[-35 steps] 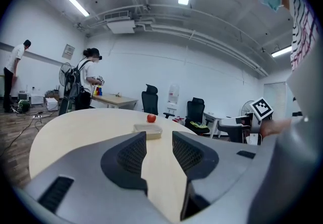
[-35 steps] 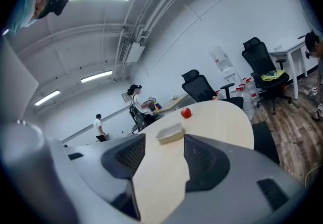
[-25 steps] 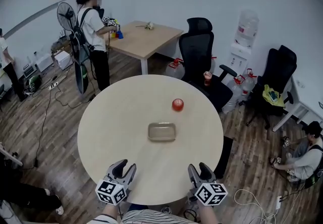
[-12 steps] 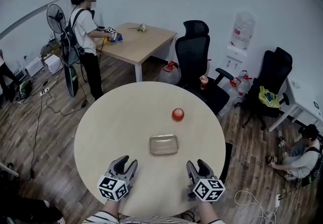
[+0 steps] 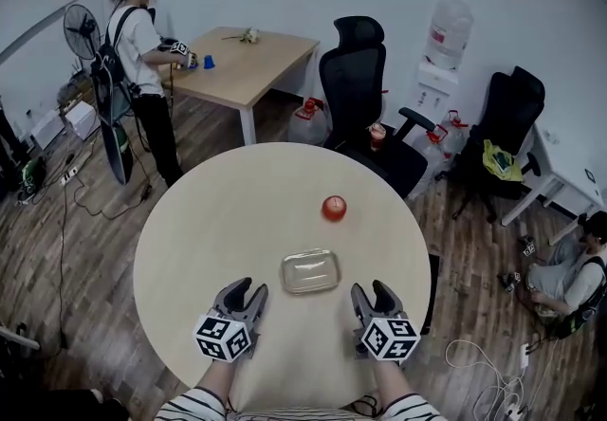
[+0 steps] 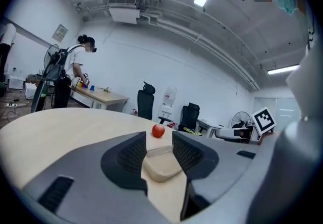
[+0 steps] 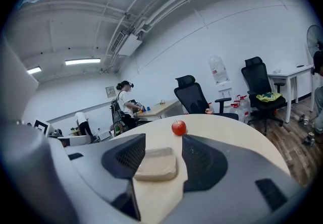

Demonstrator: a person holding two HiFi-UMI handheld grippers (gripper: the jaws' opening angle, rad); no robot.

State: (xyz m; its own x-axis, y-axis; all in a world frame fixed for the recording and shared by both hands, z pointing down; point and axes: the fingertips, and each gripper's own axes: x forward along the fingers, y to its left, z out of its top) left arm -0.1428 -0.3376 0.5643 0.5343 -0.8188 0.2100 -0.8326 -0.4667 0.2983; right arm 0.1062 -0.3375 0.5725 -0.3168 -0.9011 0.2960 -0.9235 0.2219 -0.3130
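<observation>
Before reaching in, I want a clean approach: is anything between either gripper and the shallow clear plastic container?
Nothing visible does. Bare beige tabletop separates the clear plastic container from the left gripper and right gripper; the round red fruit sits beyond it.

The right gripper [image 7: 163,142] looks out across a round pale table [image 7: 227,129], its jaws apart and clamping nothing. Seen through the gap, a shallow clear container [image 7: 156,163] lies flat on the tabletop, with a red fruit [image 7: 178,127] beyond it. Farther back are a black office chair [image 7: 191,94] and a person [image 7: 124,103] at a desk
</observation>
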